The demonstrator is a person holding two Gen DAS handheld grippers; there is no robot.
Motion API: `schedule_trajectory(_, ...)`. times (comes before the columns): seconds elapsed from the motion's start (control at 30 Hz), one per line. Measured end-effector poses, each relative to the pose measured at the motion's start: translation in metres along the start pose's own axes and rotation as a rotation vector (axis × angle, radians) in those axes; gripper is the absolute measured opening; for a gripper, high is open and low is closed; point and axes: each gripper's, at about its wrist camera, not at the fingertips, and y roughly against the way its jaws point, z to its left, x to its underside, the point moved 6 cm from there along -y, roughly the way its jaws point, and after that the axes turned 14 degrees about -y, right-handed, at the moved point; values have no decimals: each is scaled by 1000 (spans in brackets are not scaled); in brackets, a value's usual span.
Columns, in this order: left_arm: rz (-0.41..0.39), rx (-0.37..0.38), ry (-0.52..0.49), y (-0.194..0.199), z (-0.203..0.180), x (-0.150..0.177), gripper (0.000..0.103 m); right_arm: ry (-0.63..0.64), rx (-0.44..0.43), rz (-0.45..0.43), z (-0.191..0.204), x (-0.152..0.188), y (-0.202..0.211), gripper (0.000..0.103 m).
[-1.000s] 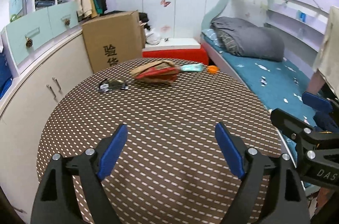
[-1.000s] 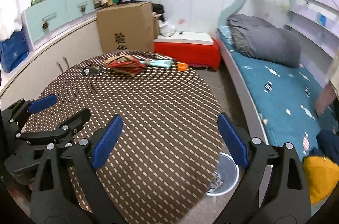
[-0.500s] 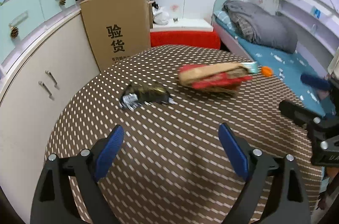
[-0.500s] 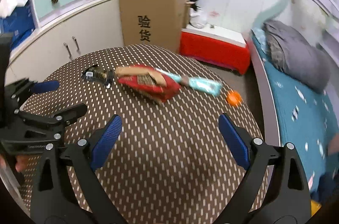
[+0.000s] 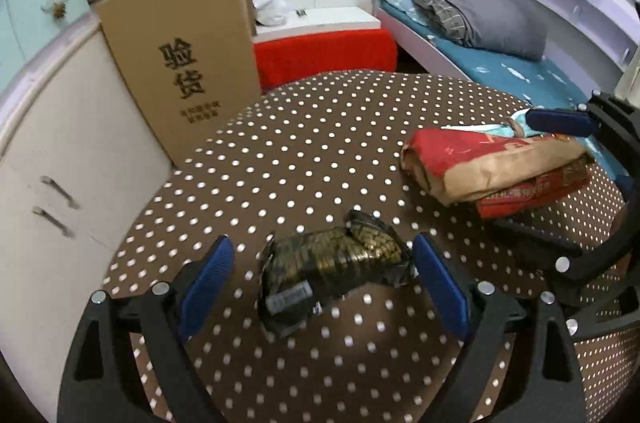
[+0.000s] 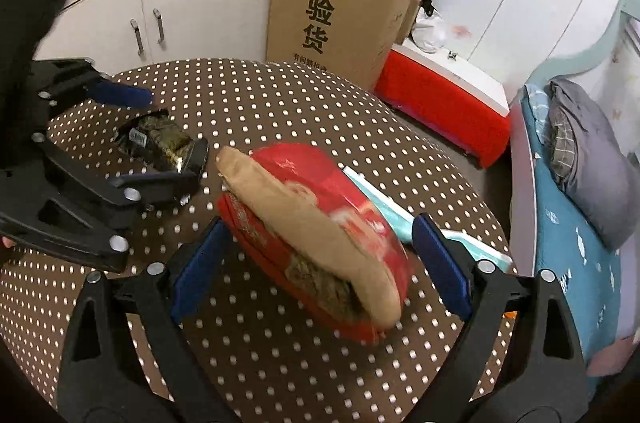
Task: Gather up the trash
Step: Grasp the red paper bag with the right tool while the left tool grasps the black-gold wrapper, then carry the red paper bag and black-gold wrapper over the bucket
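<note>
1. two grippers over a round table (image 5: 320, 159) with a brown, white-dotted cloth.
2. left gripper (image 5: 324, 283): blue pads spread wide, one on each side of a dark crumpled wrapper (image 5: 336, 265). the right pad sits just beside the wrapper's edge, the left pad stands apart from it (no clamping visible).
3. dark crumpled wrapper: lies flat on the cloth near the table's left side, a pale label at its near end. in the right wrist view it shows between the left gripper's two fingers (image 6: 120, 95).
4. right gripper (image 6: 316, 265): jaws closing, a red and tan bag (image 6: 316, 235) between the blue pads. the left pad is at the bag's red edge; whether the right pad presses on it i cannot tell, so no firm grip is shown.
5. red and tan bag: bulky, folded, resting on the cloth right of the wrapper, well apart from it (image 5: 496, 163).
6. teal packet (image 6: 384, 207): flat, lying partly under and behind the bag.
7. surroundings: cardboard box (image 5: 184, 51) with printed characters behind the table, a red bench (image 5: 324, 55) with a white top beside it, white cupboard (image 5: 60, 163) at left, a bed (image 5: 520, 71) with grey bedding at right.
</note>
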Motion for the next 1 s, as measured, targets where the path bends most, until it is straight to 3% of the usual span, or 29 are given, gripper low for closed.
schedule_trajectory(0.03,-3,12,6,-3,0,-1,88,-7,-11,5,0,1,-2,59)
schedule_trajectory(0.07,-19,6,-1,-3,0,-2,75,-29,-12,17,-2,1,-4,57)
schedule_trajectory(0.13,-26,-36,-40,-1,-5,-1,66,-63,-25,10,-5,0,-3,57)
schedule_trajectory(0.2,-35,-20,-30,5,-12,3,54,-104,-52,12,-8,2,3,57)
schedule_trajectory(0.23,-33,-28,-24,7,-15,5,37,-138,-75,16,-10,3,8,56)
schedule_trajectory(0.43,-8,-122,56,20,-21,20,36,-223,-97,13,-16,11,28,52)
schedule_trajectory(0.7,-8,-142,175,51,-39,47,36,-304,-120,12,-21,40,64,52)
schedule_trajectory(1.0,-27,-107,197,80,-93,62,36,-369,-99,-4,-42,80,108,51)
